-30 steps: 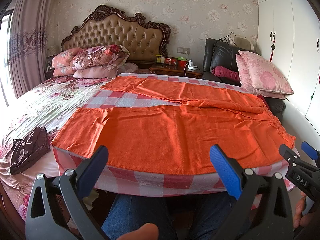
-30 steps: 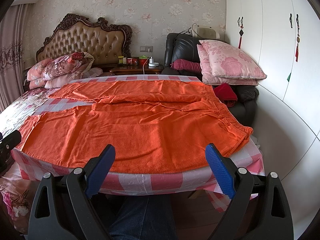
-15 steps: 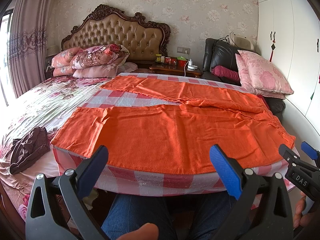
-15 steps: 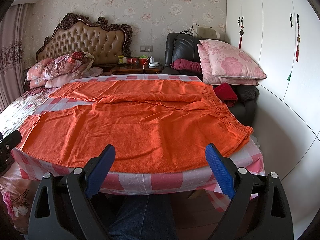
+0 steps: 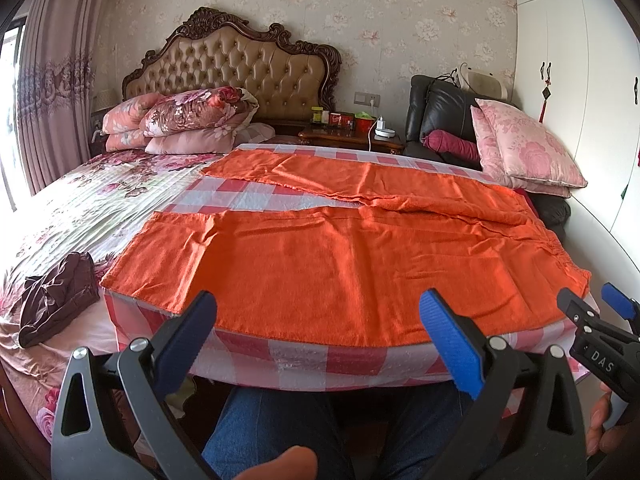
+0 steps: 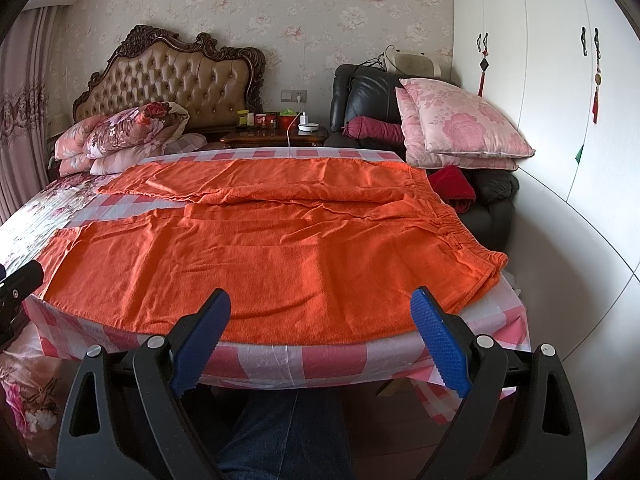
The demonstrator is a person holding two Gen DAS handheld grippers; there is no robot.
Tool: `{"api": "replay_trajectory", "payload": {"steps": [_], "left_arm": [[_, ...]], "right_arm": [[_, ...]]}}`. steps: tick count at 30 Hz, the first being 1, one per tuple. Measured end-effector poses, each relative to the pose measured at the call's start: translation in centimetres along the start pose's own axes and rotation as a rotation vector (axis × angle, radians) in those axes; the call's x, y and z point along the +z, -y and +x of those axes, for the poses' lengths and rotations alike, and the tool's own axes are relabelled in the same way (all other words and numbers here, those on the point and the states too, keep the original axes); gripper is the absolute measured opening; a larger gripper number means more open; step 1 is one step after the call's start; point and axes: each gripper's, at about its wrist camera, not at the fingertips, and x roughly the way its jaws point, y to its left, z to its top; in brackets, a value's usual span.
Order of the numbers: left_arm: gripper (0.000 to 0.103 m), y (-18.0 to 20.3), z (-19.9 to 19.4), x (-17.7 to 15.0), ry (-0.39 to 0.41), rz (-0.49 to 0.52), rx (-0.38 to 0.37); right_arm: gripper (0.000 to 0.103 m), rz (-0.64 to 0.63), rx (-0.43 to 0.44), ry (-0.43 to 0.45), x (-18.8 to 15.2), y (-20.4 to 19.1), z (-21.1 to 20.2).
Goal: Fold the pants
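Note:
Orange pants (image 5: 332,264) (image 6: 272,256) lie spread flat on a red-and-white checked cloth (image 5: 256,200) over the bed, waistband at the right, both legs running left with a gap between them. My left gripper (image 5: 318,338) hangs open just short of the near edge of the pants, nothing between its blue pads. My right gripper (image 6: 320,340) is also open and holds nothing, in front of the near leg toward the waistband side. The right gripper's tip (image 5: 600,320) shows at the right edge of the left wrist view.
A dark maroon garment (image 5: 56,304) lies crumpled on the floral bedspread at the left. Pillows (image 5: 188,120) are stacked by the headboard. A black armchair (image 6: 368,96) with pink cushions (image 6: 460,128) stands at the right, beside white wardrobe doors. The person's jeans-clad legs (image 5: 280,420) are below.

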Motion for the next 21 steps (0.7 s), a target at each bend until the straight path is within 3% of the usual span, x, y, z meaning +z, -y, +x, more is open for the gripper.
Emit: {"api": "replay_trajectory", "payload": {"steps": [9,16,21], "left_arm": [[0.101,-1.4,1.6,1.3,0.003,-0.017,-0.015],[0.101,-4.4,5.6,7.5,-0.01,0.006,0.026],[0.101,-6.2,9.5,12.4,-0.098,0.014,0.059]], "right_arm": [[0.088,0.013,0.01,-0.021,0.8,1.8,1.6],[0.088,0.048,-0.015,-0.04,6.2,7.2,5.1],[0.089,0.102,0.051,-0.143,10.0,10.5,8.6]]}}
